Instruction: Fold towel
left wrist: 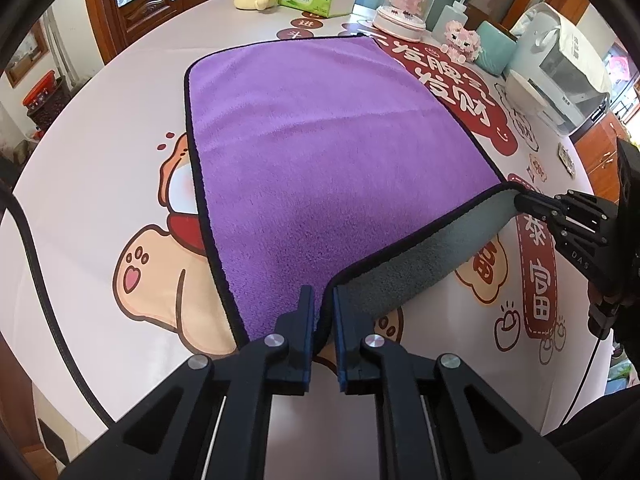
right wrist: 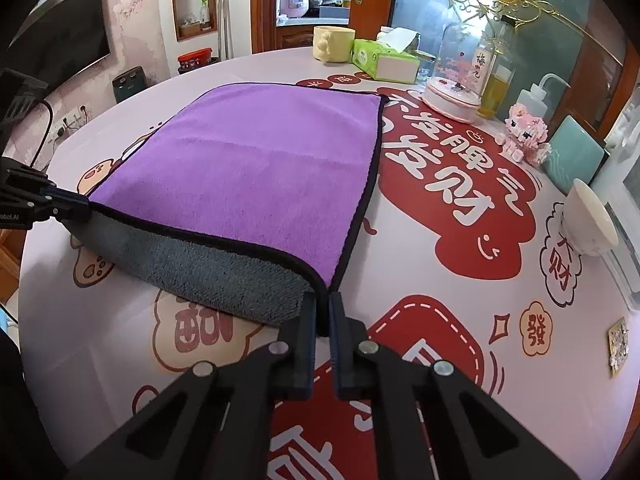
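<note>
My purple towel, near edge lifted
It lies flat on the far side; its black-trimmed near edge curls up, showing grey underside.

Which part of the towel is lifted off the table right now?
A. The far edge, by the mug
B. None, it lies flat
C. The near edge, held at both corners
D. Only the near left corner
C: the left gripper and right gripper each pinch a near corner of the towel, and its grey underside shows between them.
</note>
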